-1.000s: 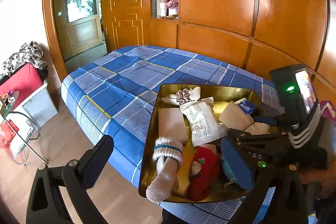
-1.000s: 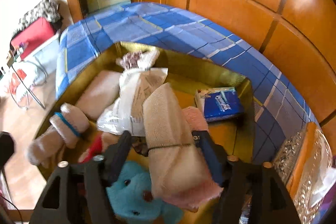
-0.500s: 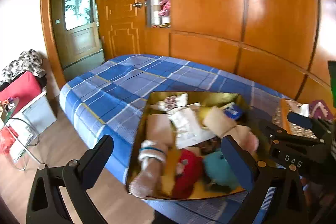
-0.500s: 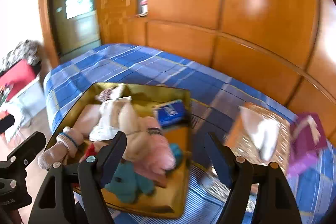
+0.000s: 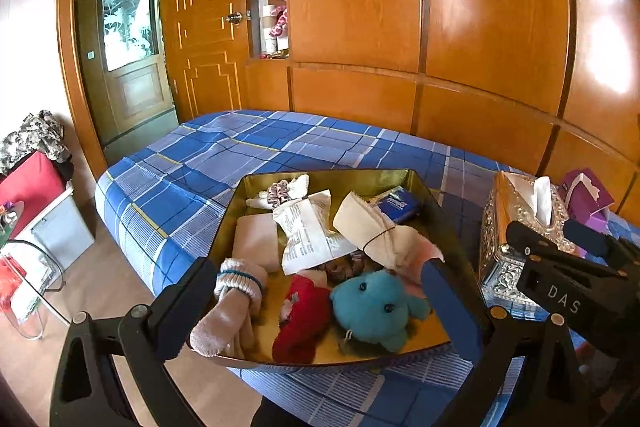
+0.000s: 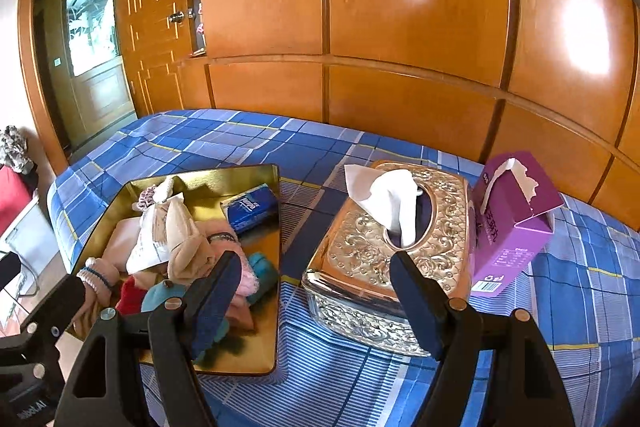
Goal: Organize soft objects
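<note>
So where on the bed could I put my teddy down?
The blue plaid bedspread is bare between the gold metal tray and the wooden wall panels. The tray is packed with socks and plush toys. A narrow strip shows between it and the ornate silver tissue box, which touches the purple carton.

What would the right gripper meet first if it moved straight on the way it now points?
Most likely the tissue box: it lies right ahead between the open right gripper's fingers, with its tissue sticking up. Depth is hard to judge.
</note>
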{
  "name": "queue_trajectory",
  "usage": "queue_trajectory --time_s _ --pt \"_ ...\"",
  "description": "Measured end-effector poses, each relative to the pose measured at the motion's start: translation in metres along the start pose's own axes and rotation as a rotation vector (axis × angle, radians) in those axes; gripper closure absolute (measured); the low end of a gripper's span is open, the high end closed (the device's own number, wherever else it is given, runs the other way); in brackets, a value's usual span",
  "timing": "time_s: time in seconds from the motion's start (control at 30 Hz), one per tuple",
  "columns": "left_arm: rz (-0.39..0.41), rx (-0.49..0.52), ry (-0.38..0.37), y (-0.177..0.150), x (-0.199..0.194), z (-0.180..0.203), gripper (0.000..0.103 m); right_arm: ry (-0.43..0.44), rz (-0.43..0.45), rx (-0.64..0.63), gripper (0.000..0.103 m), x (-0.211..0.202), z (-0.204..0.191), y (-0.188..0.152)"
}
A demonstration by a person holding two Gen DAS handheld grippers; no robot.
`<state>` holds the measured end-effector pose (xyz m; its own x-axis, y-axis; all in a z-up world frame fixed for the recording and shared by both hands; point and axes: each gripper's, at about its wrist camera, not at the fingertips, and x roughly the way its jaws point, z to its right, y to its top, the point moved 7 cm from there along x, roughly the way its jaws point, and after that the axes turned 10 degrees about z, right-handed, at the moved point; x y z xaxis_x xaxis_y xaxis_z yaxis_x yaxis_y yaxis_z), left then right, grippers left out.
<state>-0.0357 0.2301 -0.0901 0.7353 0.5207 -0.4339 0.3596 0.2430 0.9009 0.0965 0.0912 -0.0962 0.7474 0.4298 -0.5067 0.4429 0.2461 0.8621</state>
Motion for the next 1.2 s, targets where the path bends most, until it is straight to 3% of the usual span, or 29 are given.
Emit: queue_trajectory --time_s 1.2 --pt "-0.009 0.000 -0.005 -0.0020 -0.0020 0.0009 0.000 0.008 0.000 -0.013 0.025 -0.0046 -0.0056 -0.0026"
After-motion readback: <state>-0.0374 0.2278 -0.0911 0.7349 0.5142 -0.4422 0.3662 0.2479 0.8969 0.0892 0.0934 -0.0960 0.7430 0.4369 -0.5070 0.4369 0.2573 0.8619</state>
